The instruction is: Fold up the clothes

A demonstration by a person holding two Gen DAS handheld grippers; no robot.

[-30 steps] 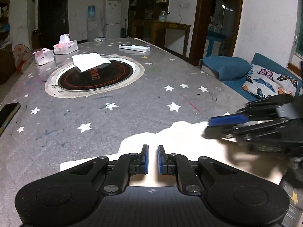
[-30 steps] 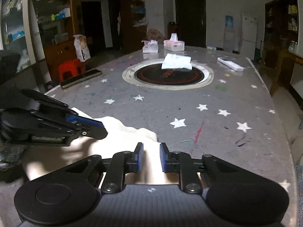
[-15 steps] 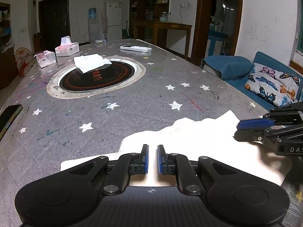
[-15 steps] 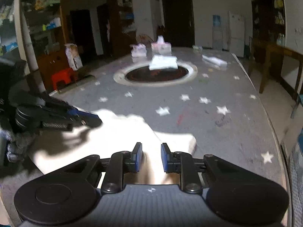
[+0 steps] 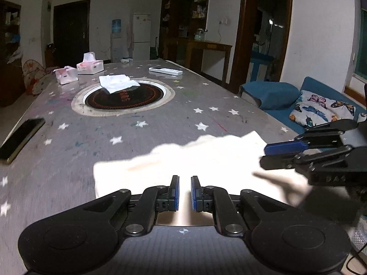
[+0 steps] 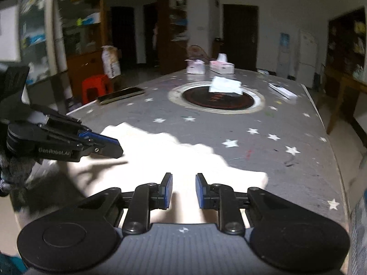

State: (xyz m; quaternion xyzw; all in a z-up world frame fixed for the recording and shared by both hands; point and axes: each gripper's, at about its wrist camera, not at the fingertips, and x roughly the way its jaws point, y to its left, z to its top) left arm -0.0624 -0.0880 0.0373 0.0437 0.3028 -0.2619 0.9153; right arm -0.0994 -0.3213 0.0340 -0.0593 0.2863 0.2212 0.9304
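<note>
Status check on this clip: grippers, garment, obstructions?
Left gripper and right gripper open, over the garment. White garment flat on table, unheld. Nothing blocking.

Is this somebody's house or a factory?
Most likely a home, perhaps a dining and living room. A fridge stands by the far wall, a sofa with a butterfly cushion sits beside the star-patterned table, and tissue boxes rest on it.

Garment (image 5: 201,160) lies on table (image 5: 68,151) at near edge, left gripper (image 5: 184,193) and right gripper (image 6: 183,191) above its near side, hotplate (image 5: 123,96) mid-table behind it with cloth (image 5: 118,83) on top, 2 tissue boxes (image 5: 79,71) beyond, phone (image 5: 20,137) at left edge, remote (image 5: 165,70) far right.
</note>
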